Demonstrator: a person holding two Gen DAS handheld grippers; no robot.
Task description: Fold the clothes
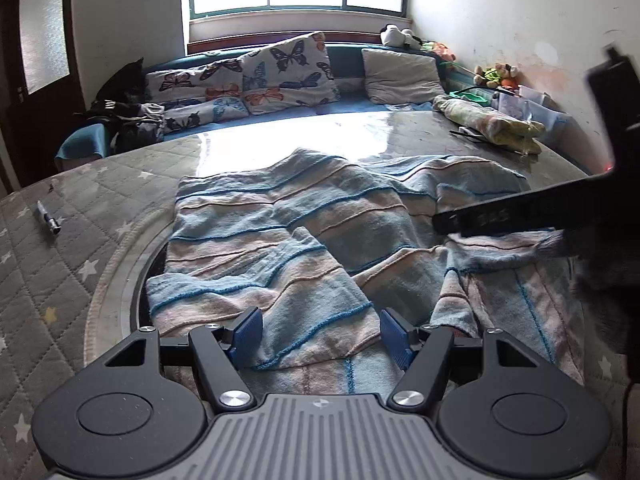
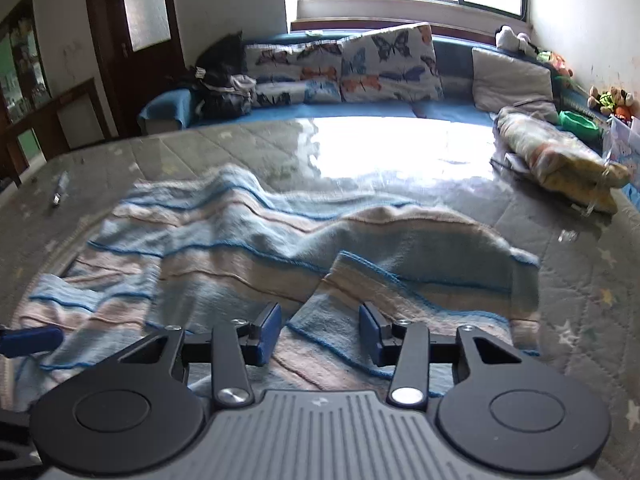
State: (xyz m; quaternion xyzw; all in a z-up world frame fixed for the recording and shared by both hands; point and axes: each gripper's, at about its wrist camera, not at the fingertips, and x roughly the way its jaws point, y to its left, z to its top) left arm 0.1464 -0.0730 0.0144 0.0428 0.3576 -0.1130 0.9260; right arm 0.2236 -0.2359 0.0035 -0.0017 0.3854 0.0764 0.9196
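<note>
On the left of the quilted star-print mattress [image 1: 80,216], a small tube-like object [image 1: 49,220] is lying well apart from the work. The striped knit sweater [image 1: 280,216], in pale blue and pink bands, is lying spread and rumpled across the middle of the mattress, with 1 sleeve [image 1: 276,280] folded in over the body.

The left gripper [image 1: 320,336] is hovering over that sleeve's cuff end with its jaws standing wide, clamping nothing; the cloth is showing between the blue pads [image 1: 248,328] but is not pinched. To the right, the right gripper [image 2: 320,332] is likewise gaping wide above another turned-in flap [image 2: 360,292], gripping nothing; the right wrist view is blurring, so it seems to be moving.

Judging by this, the sleeves are being laid inward, and the body fold is still looking loose and uneven. Any next grasp is calling for closing on 1 layer of edge only, and both sides rising together so the knit is not dragging.
</note>
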